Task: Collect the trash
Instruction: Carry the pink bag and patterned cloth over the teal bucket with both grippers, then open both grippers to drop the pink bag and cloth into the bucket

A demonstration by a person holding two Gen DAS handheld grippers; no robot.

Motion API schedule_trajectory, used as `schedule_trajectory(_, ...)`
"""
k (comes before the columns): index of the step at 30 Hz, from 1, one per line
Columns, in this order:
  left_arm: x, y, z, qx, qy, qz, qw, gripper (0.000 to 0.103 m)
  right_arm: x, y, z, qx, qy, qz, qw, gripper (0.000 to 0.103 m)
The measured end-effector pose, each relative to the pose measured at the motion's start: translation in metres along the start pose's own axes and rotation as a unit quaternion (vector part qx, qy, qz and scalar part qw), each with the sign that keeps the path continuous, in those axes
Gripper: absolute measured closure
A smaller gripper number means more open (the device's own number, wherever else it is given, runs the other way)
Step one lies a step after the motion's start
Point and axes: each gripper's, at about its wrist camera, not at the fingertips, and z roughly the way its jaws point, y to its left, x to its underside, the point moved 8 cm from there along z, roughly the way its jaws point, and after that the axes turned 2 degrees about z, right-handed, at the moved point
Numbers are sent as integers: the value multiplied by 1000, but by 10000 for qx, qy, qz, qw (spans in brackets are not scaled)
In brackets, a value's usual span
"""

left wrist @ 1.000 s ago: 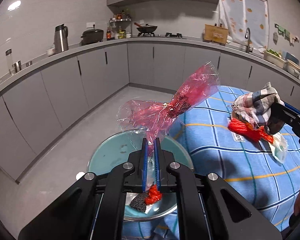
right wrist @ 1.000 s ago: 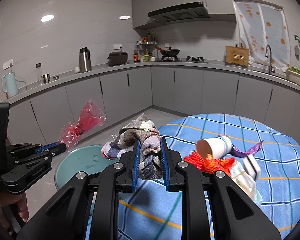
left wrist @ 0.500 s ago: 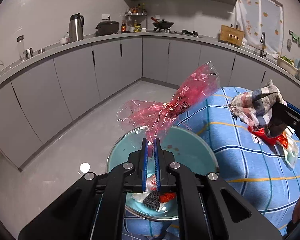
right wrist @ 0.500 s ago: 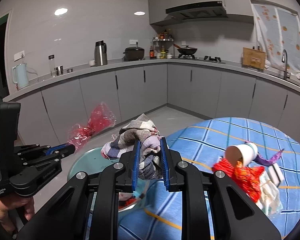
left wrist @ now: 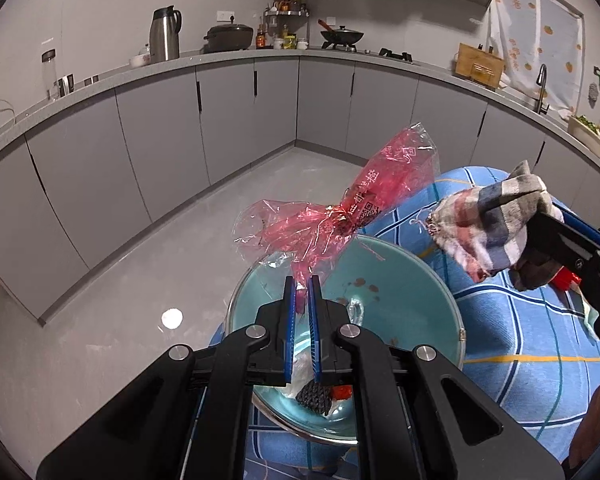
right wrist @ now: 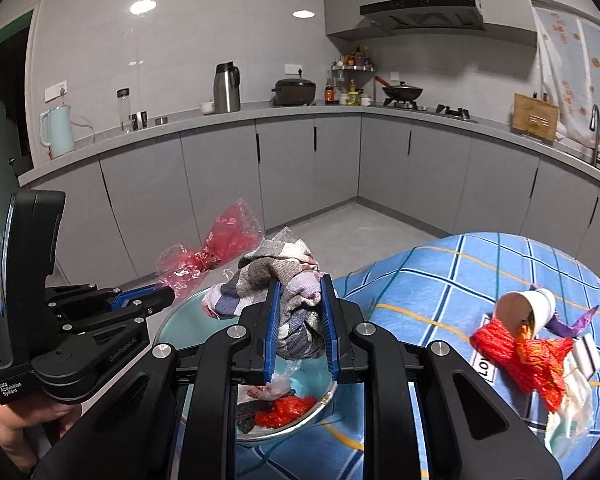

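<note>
My left gripper (left wrist: 302,280) is shut on a crinkled red plastic wrapper (left wrist: 340,208), which sticks up over a teal bowl (left wrist: 404,304) at the table's edge. Trash lies in the bowl: a black mesh scrap (left wrist: 314,396), a red scrap and clear plastic. My right gripper (right wrist: 300,284) is shut on a bunched striped cloth (right wrist: 284,268) and hovers over the same bowl (right wrist: 172,328). In the right wrist view the left gripper (right wrist: 168,294) holds the wrapper (right wrist: 216,248) just left of the cloth. In the left wrist view the cloth (left wrist: 492,220) hangs at the right.
More trash lies on the blue checked tablecloth (right wrist: 440,280) to the right: a tipped paper cup (right wrist: 528,308), red netting (right wrist: 516,360), a purple scrap and white wrappers. Grey cabinets (left wrist: 160,140) and open floor (left wrist: 140,280) lie beyond the table. A hand (right wrist: 32,412) grips the left tool.
Both grippers have moved toward the bowl, which now sits larger and more central under them. The trash pile has slid to the right in the right wrist view. Both grips are unchanged.
</note>
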Motion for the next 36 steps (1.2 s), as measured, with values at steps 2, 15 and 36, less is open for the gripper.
schedule_trajectory(2,2,1,2,-1,30,-2,10000,96,2,1,4,-18,36,-10,10000,83)
schedule_trajectory(15,9,-1,18,34,224,43,9997,96,18,9,26,-139,314,-38,9994,83)
schedule_trajectory(36,19,-7,26,43,318,121,9994,60,36,-12,37,11,486,122,9987,60)
